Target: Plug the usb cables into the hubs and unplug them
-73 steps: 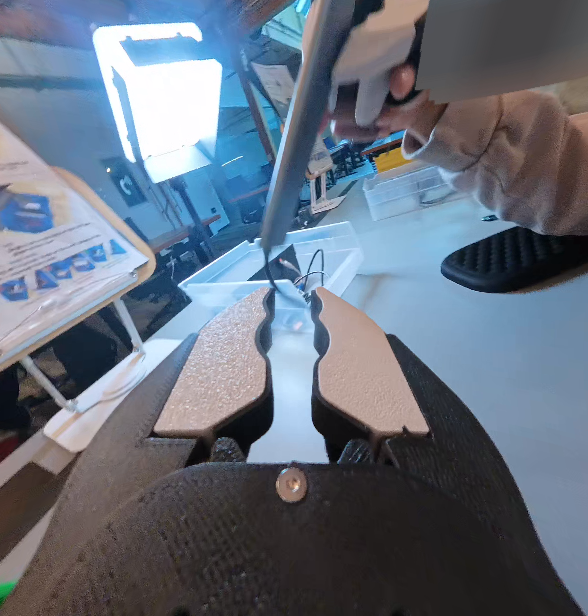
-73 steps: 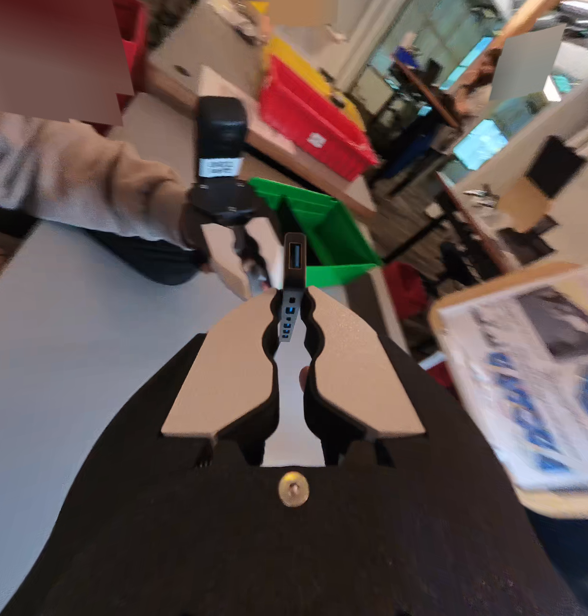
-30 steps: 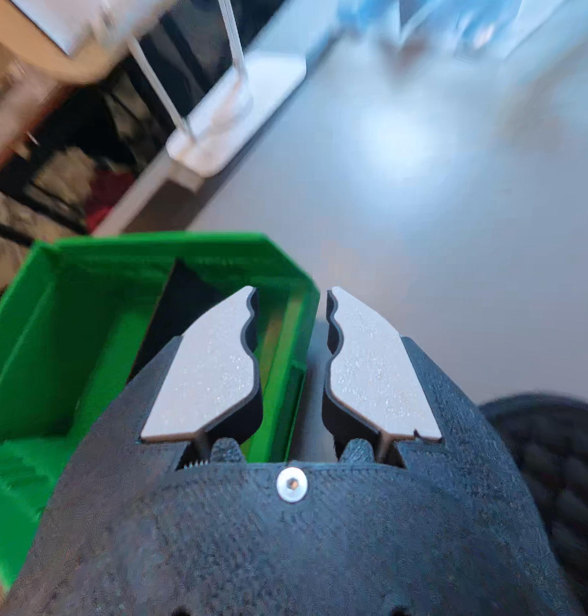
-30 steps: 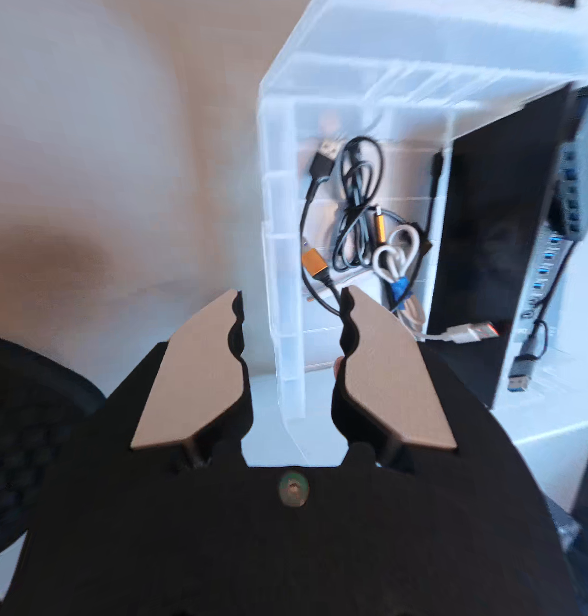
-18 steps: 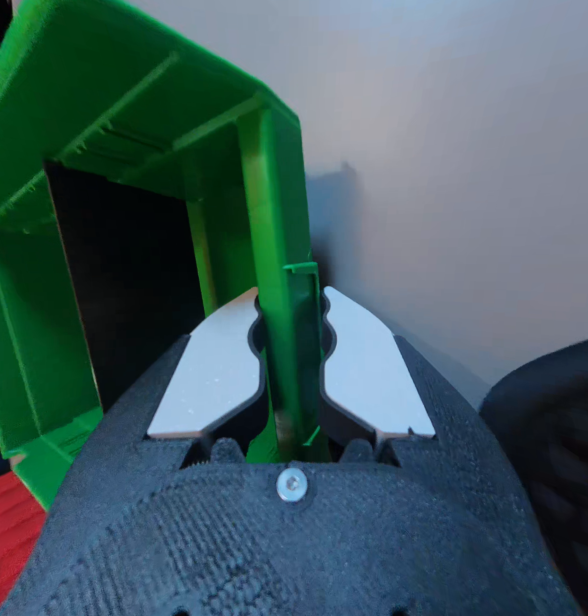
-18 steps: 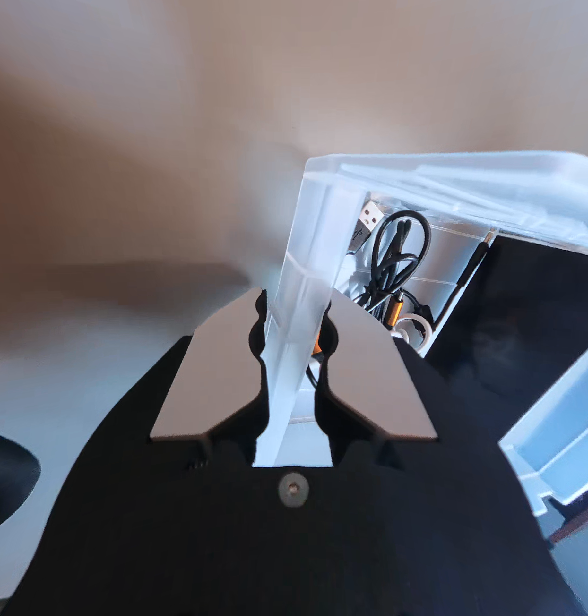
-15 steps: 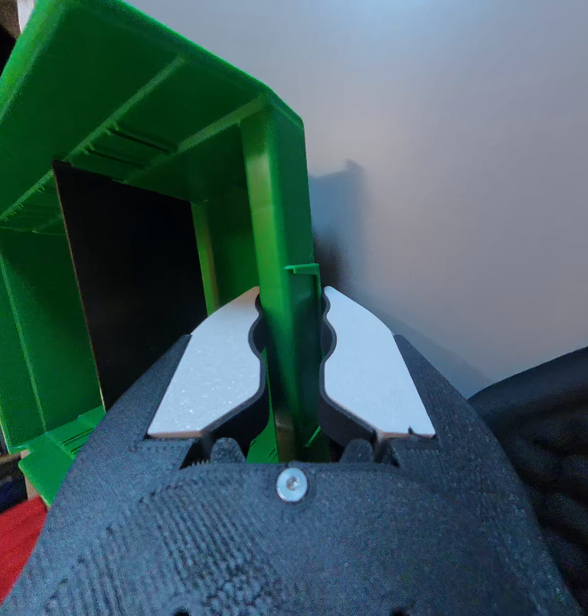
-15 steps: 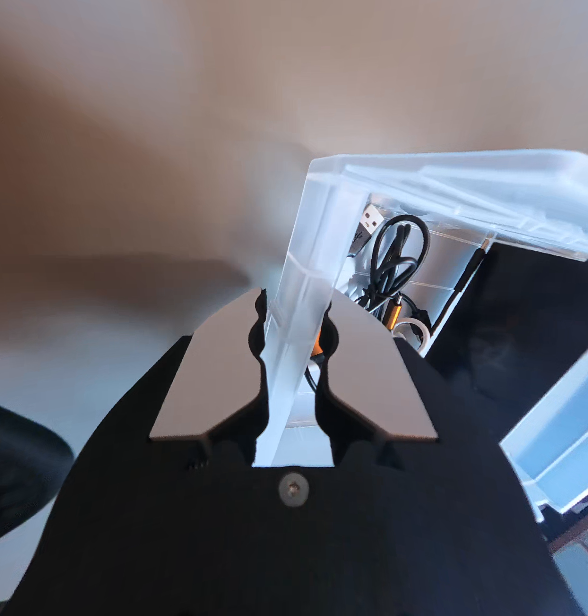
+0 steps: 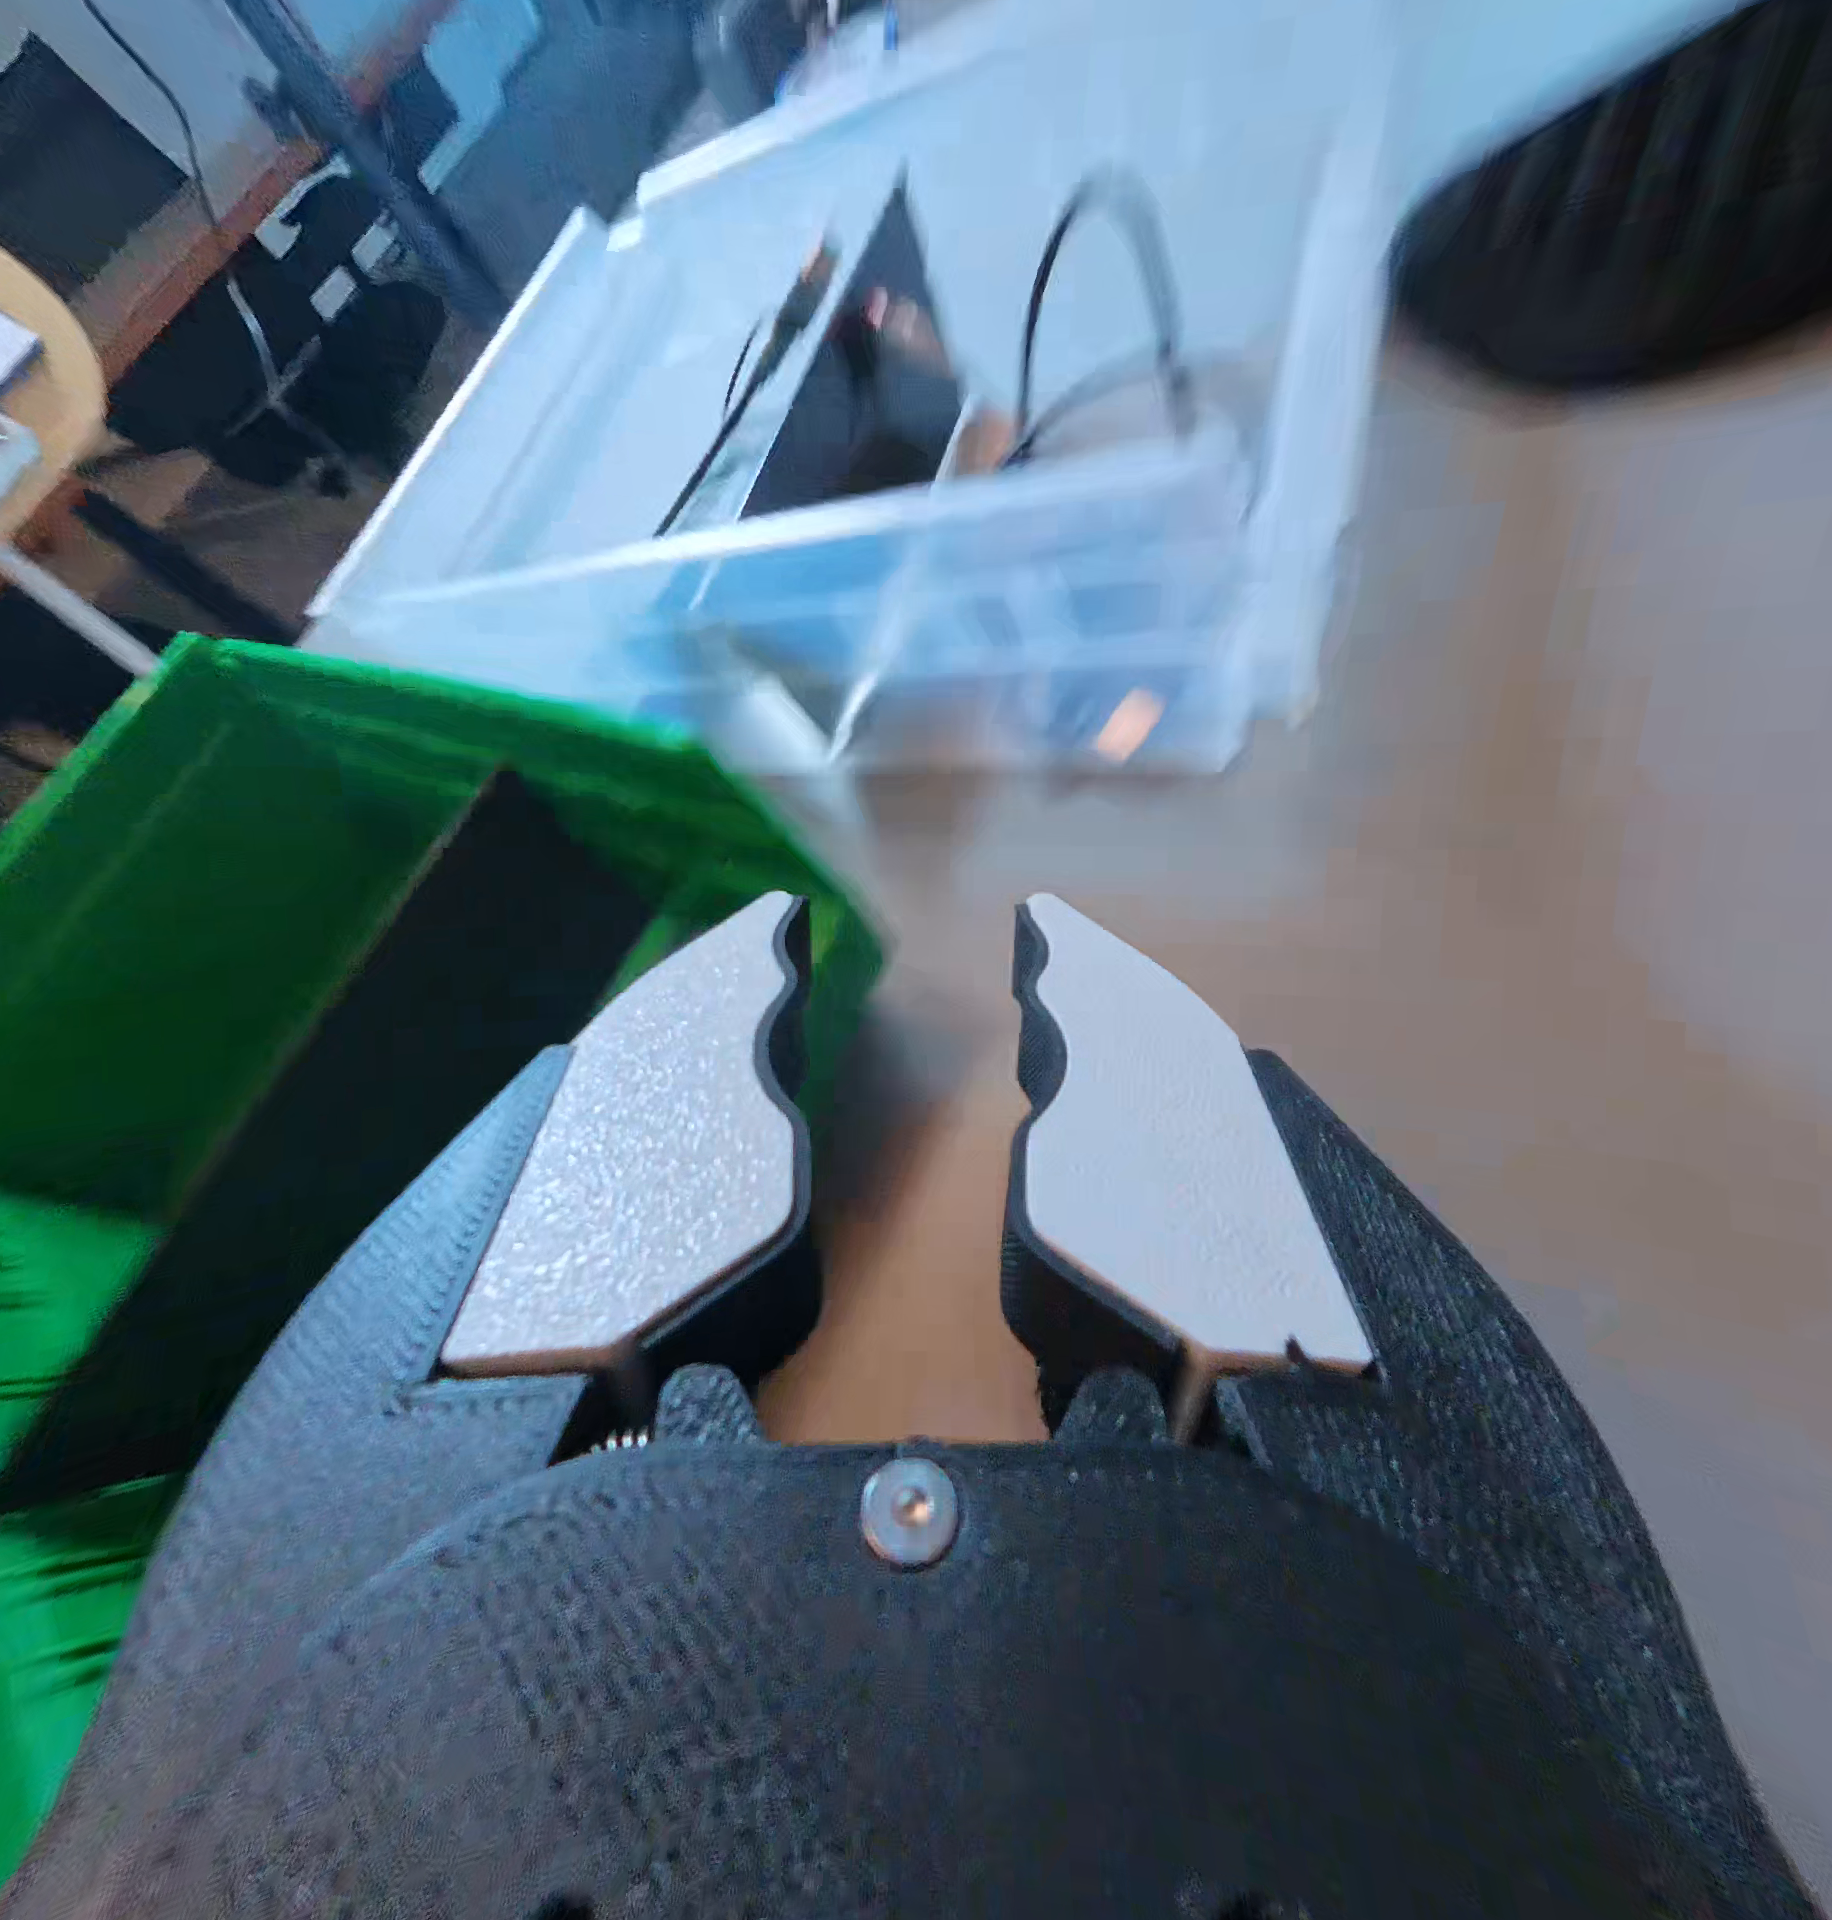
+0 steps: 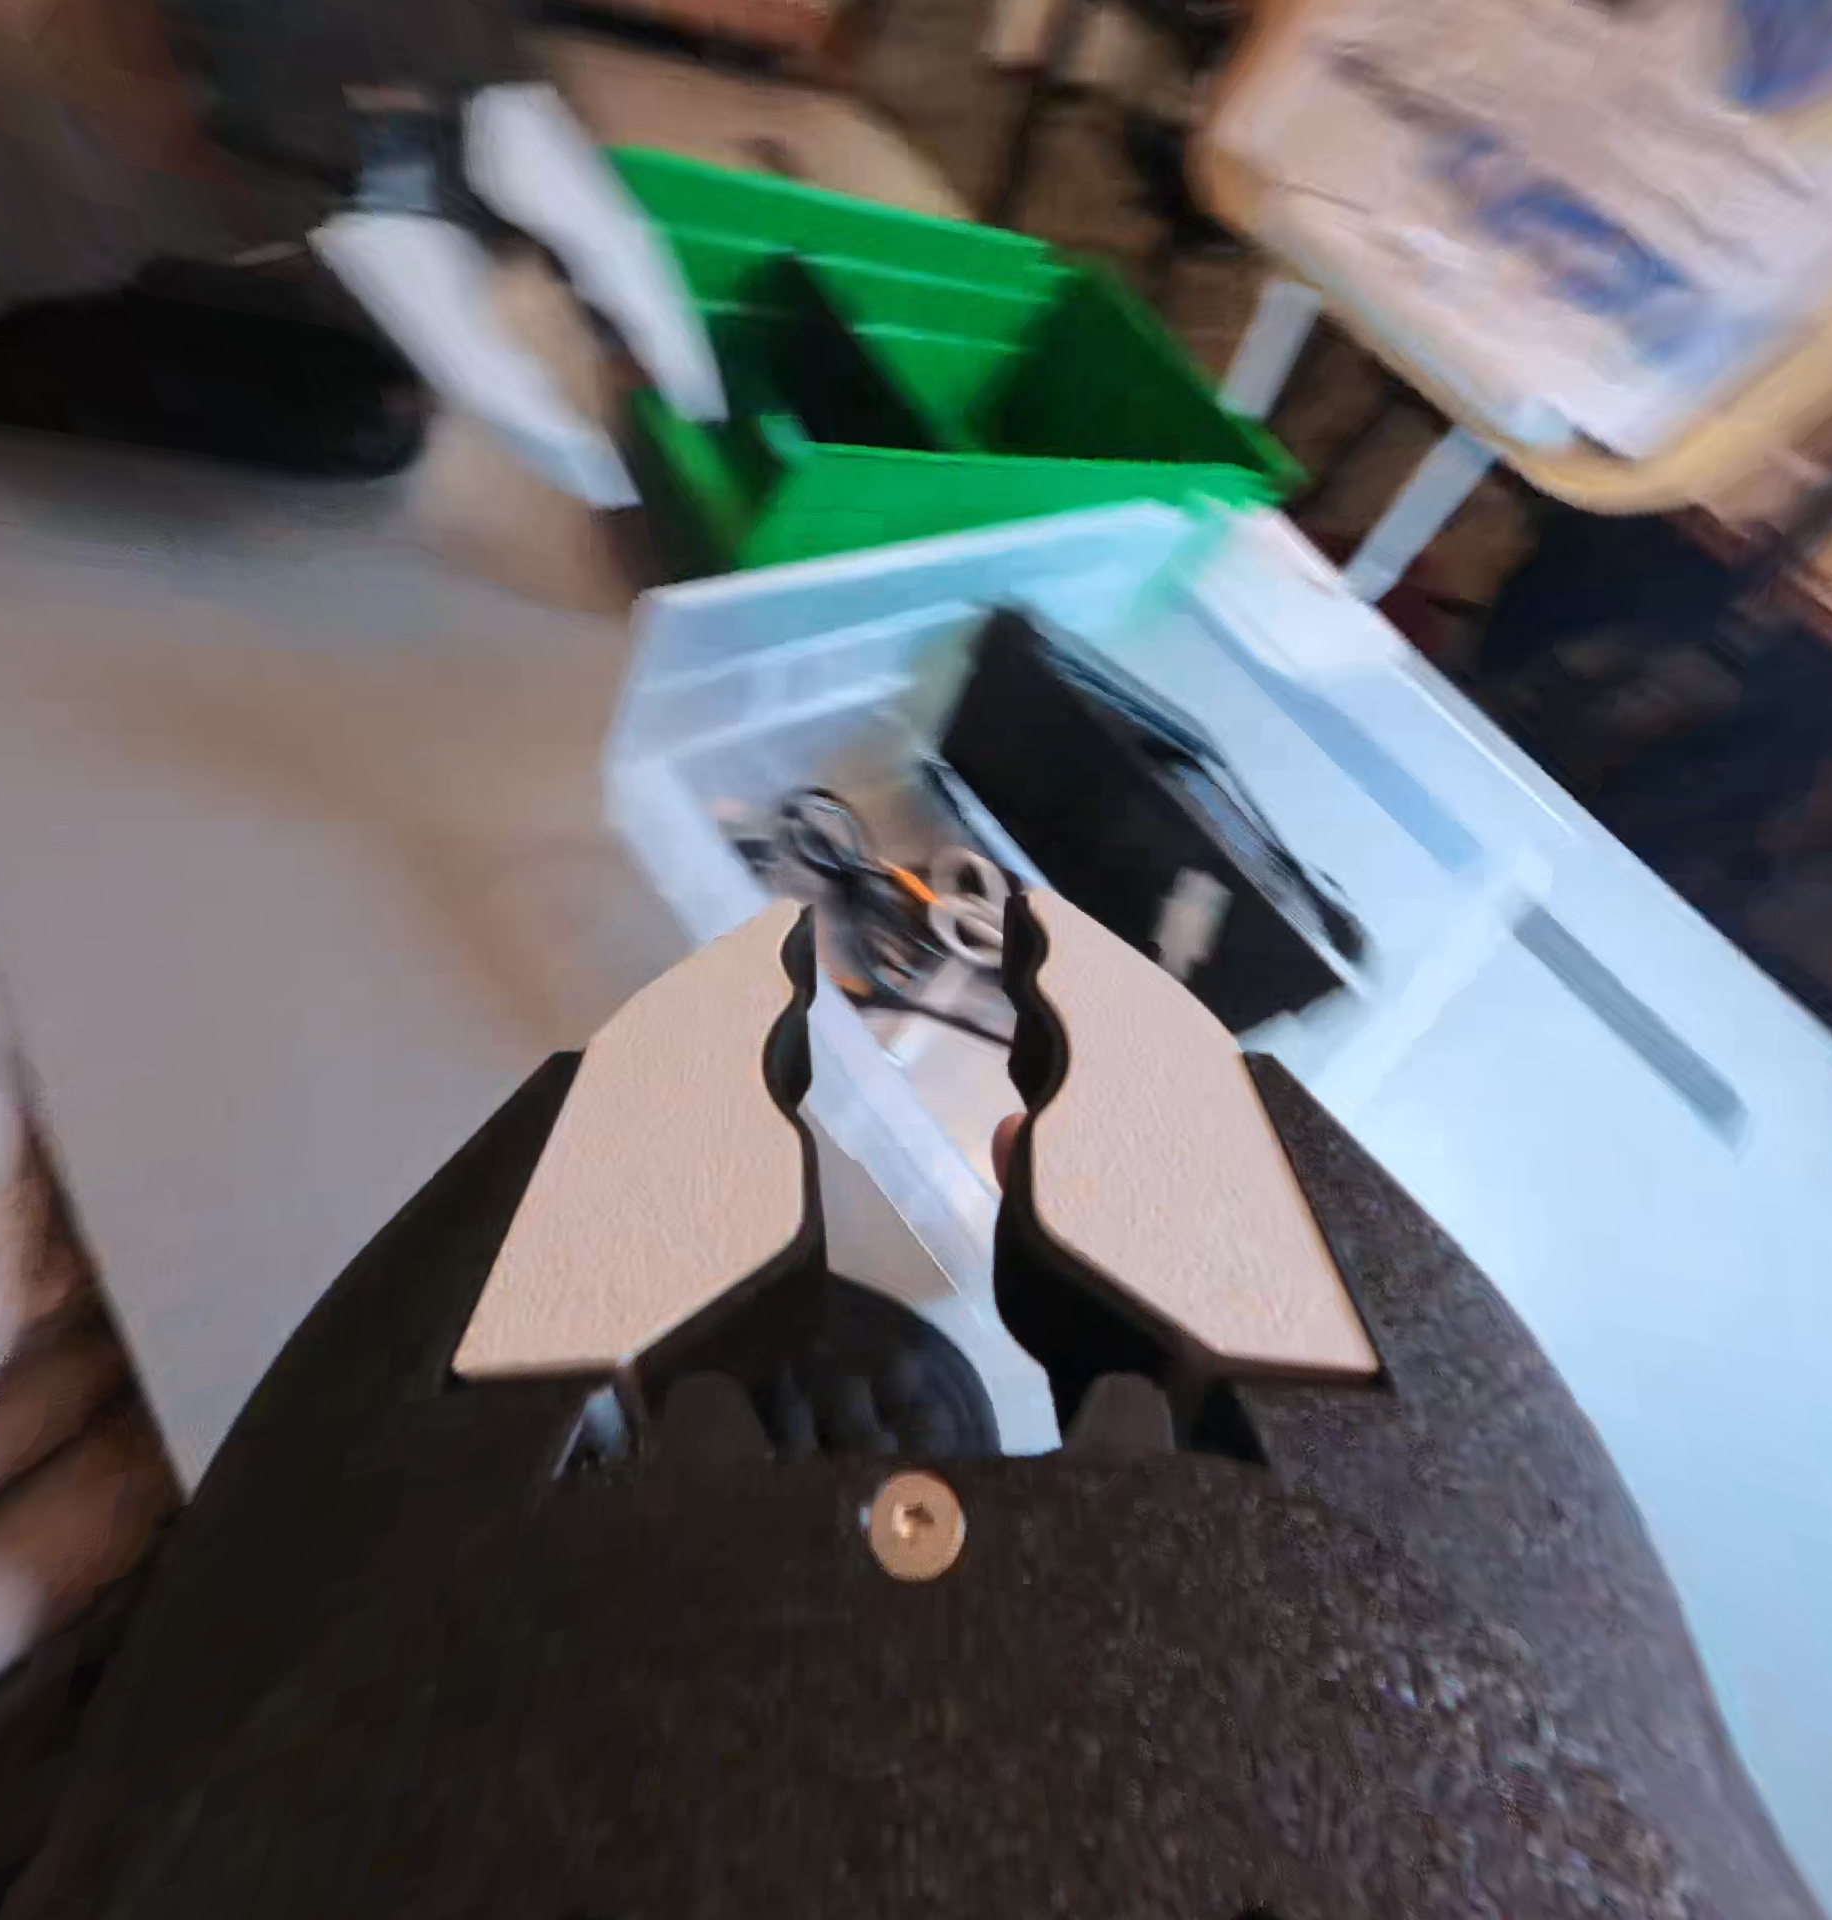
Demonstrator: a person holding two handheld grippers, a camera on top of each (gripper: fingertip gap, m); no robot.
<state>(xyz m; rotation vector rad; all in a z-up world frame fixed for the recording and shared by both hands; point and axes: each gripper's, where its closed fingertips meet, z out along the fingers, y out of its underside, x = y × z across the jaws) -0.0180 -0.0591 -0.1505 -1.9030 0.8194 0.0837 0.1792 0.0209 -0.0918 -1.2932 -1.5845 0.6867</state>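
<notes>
In the left wrist view, heavily blurred, the left gripper (image 9: 912, 914) is seen with its jaws apart and nothing between them; only the bare pale table (image 9: 1514, 831) shows through the gap. The green bin (image 9: 268, 831) is set at the table's left edge, its near corner just beside the left finger, and a black divider is seen inside it. Beyond it along the same edge the clear plastic bin (image 9: 891, 520) is placed, with dark cables (image 9: 1099, 312) looped inside — individual plugs cannot be made out. A black rounded pad (image 9: 1639, 208) is seen at the upper right.

In the right wrist view, also blurred, the right gripper (image 10: 910, 914) is shown with its jaws apart, held over the near corner of the clear plastic bin (image 10: 1359, 779). A wall of that bin runs through the gap, but whether it is touched cannot be told. Coiled usb cables (image 10: 850, 862), one with an orange plug, are gathered in the bin's near compartment, beside a black divider (image 10: 1130, 831). The green bin (image 10: 943, 364) is seen beyond, and the other gripper's pale fingers (image 10: 538, 343) are seen near it.
</notes>
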